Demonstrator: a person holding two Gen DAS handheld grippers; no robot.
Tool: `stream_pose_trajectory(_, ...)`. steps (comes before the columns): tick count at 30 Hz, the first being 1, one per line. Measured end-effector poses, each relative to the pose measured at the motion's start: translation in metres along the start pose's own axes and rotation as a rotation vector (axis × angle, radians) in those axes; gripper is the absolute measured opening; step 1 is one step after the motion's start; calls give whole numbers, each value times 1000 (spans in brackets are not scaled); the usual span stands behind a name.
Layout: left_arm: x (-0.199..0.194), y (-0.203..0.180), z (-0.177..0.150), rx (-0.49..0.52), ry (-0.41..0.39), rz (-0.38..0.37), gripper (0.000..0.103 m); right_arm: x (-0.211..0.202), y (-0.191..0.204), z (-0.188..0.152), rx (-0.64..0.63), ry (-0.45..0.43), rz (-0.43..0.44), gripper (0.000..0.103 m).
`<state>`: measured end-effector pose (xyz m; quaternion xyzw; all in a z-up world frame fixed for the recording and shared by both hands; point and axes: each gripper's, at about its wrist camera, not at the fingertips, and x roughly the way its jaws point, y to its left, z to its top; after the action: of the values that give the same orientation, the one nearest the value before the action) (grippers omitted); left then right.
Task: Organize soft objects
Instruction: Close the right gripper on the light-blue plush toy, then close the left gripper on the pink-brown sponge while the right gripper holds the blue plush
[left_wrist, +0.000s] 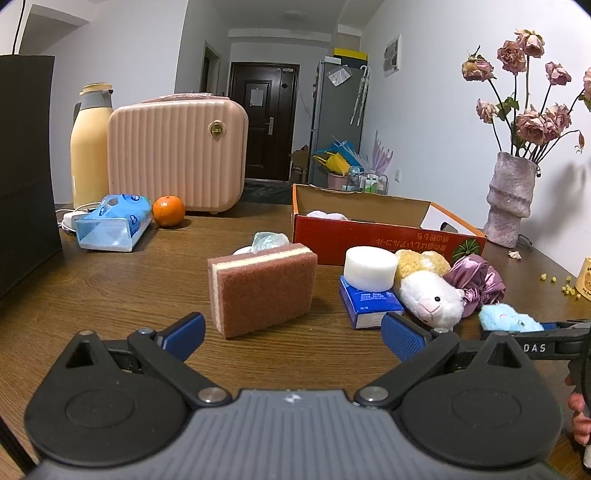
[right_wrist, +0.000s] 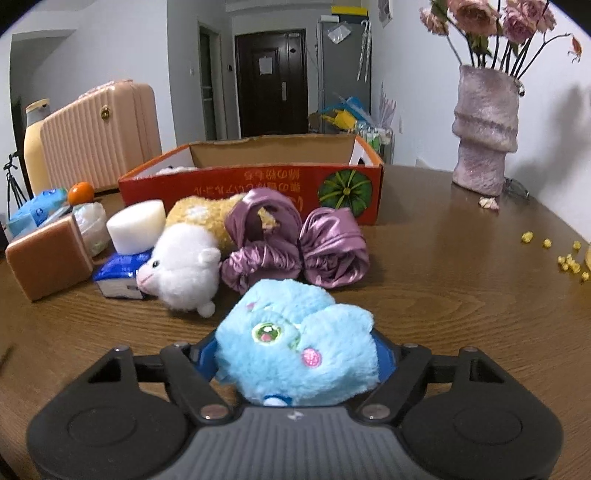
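**Right gripper clamping blue plush; left gripper hanging open before sponge**

The right gripper (right_wrist: 295, 358) is squeezing a fluffy light-blue plush toy with a green embroidered eye and pink cheek (right_wrist: 295, 347); both blue pads are pressing into its sides, and the toy is sitting low over the brown wood-grain table (right_wrist: 443, 314). In the left wrist view the same toy (left_wrist: 508, 317) is showing at the right edge, with the right gripper's black arm running beside it.

The left gripper (left_wrist: 293, 334) is hovering with its jaws spread wide and nothing between them. Just ahead of it, a thick brown-and-cream scouring sponge block (left_wrist: 262, 288) is standing on its edge on the table.

To the right of the sponge, a white foam cylinder (left_wrist: 370, 267) is resting on top of a small blue-and-white packet of tissues (left_wrist: 367, 306). A white-faced, yellow-bodied plush lamb (left_wrist: 430, 291) is lying against the packet, and a crumpled mauve satin cloth bundle (right_wrist: 295, 236) is touching the lamb's far side, lying between the lamb and the blue toy.

Behind this cluster, an open red-and-orange cardboard box with a green pumpkin print (right_wrist: 255, 184) is sitting on the table; something pale and soft is peeking over its near wall at the left end, too hidden to identify.

Further left, an orange fruit (left_wrist: 168, 210), a blue plastic tissue pack (left_wrist: 114, 223) and a ribbed pink hard-shell case (left_wrist: 177, 158) are standing near one another. A mauve textured vase of dried roses (left_wrist: 511, 199) is occupying the table's right side.
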<state>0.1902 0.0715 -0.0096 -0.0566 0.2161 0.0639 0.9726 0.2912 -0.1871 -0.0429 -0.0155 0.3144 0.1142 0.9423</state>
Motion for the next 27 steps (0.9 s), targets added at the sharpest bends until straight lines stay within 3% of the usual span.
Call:
stream_pose_trajectory(7,9,2,2,4,21,-2,103,-10,-6,3,28,-63,-7,77)
stream_pose_trajectory(21,54,26,19,49,19,126,103,-12,-8,3,39,-84,-12,77)
stream_pose_trajectory(27,78,30,23,93,27,105,103,-10,-9,3,45,-82,-21,77)
